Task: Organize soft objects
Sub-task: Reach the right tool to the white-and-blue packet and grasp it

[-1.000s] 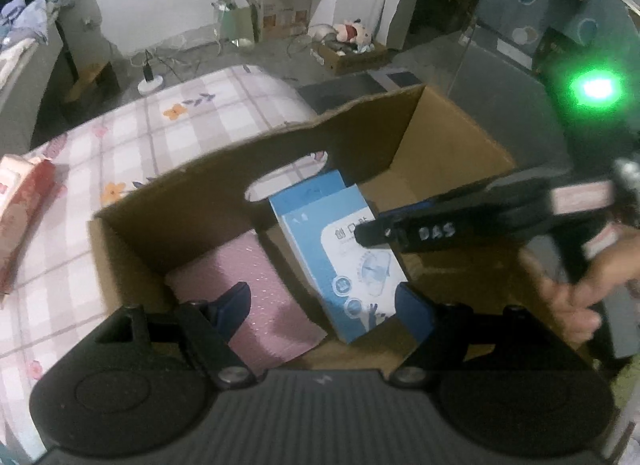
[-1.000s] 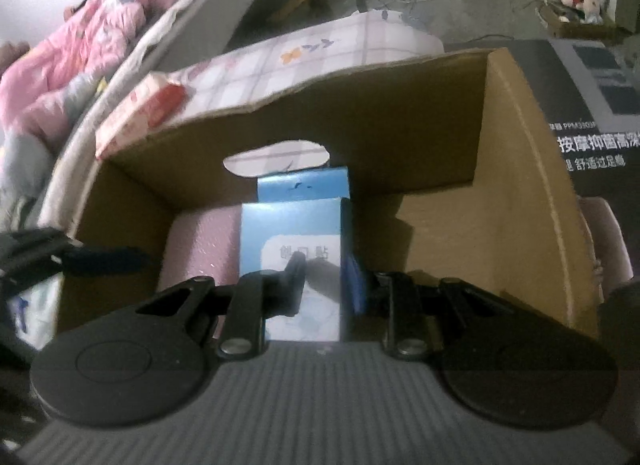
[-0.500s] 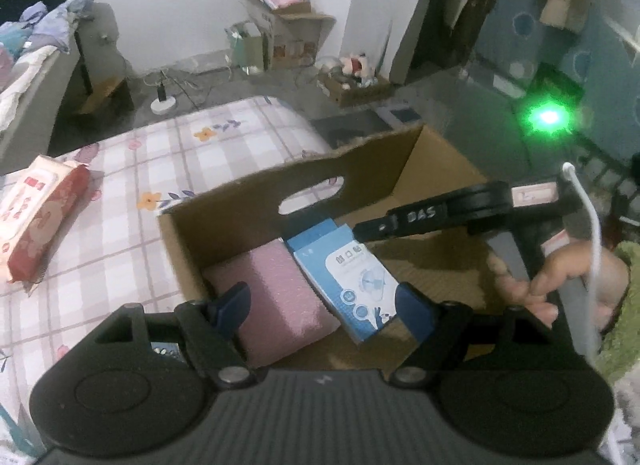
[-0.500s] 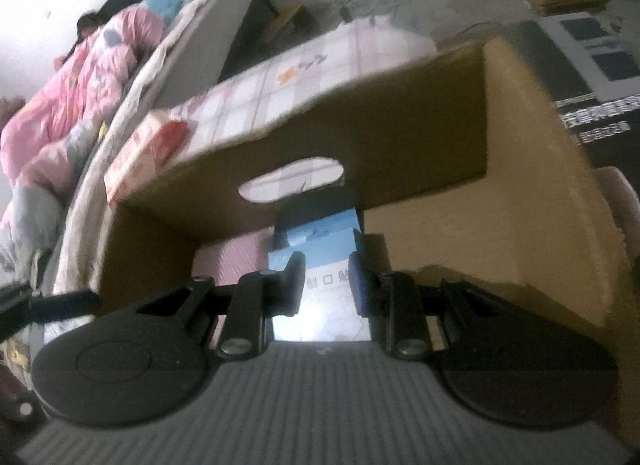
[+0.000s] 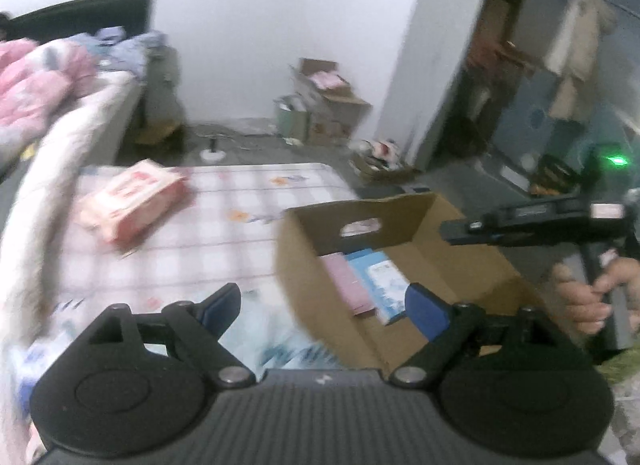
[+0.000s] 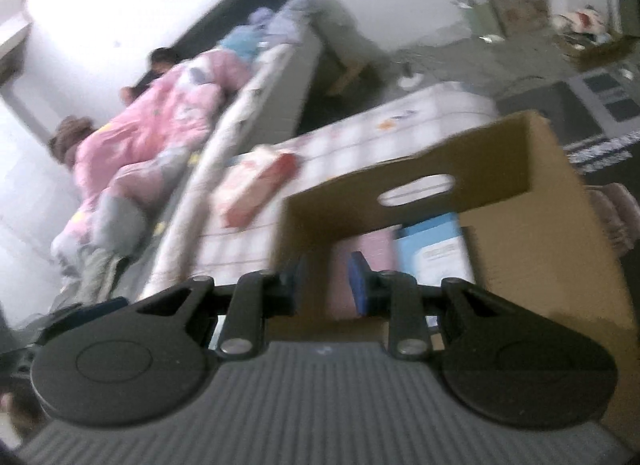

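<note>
Both views are smeared by motion, so the print on the red-and-white pack (image 5: 132, 201) at ten o'clock and on the blue-and-white packet (image 5: 386, 285) inside the cardboard box (image 5: 460, 265) cannot be read. The box's near wall is hidden behind the left gripper (image 5: 322, 303). The pale packaging (image 5: 276, 345) under that gripper is too blurred to identify.

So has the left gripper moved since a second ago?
Yes. The left gripper has pulled back and left from the cardboard box, now empty over the checked cover, jaws just opening wider.
</note>
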Motion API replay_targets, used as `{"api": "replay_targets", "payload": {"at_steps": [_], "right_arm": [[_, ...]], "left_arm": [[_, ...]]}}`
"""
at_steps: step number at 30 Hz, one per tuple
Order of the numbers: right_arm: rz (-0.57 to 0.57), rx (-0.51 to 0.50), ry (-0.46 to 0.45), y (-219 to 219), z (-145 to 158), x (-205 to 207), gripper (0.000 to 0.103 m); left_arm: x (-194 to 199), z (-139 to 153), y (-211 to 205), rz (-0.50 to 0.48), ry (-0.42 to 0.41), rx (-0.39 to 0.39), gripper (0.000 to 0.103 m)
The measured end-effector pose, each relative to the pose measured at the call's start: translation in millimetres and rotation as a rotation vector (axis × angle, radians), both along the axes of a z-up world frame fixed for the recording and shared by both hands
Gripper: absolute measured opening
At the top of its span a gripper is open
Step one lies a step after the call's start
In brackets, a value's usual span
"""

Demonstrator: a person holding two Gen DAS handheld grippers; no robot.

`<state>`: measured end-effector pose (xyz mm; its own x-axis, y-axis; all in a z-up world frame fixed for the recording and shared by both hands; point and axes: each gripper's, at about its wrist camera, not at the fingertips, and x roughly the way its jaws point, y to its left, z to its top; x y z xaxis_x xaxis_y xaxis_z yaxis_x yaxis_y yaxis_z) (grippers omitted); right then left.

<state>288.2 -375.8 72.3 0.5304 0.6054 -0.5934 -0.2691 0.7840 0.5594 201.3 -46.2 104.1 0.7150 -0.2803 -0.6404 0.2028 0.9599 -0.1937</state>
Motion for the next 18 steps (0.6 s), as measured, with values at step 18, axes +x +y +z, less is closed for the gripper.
{"api": "replay_targets", "payload": {"at_steps": [18], "right_arm": [[0.391, 0.003, 0.036, 198, 27, -52, 0.028]], "left_arm": [[-126, -63, 151, 0.377, -0.004, -0.069, 0.091]]}}
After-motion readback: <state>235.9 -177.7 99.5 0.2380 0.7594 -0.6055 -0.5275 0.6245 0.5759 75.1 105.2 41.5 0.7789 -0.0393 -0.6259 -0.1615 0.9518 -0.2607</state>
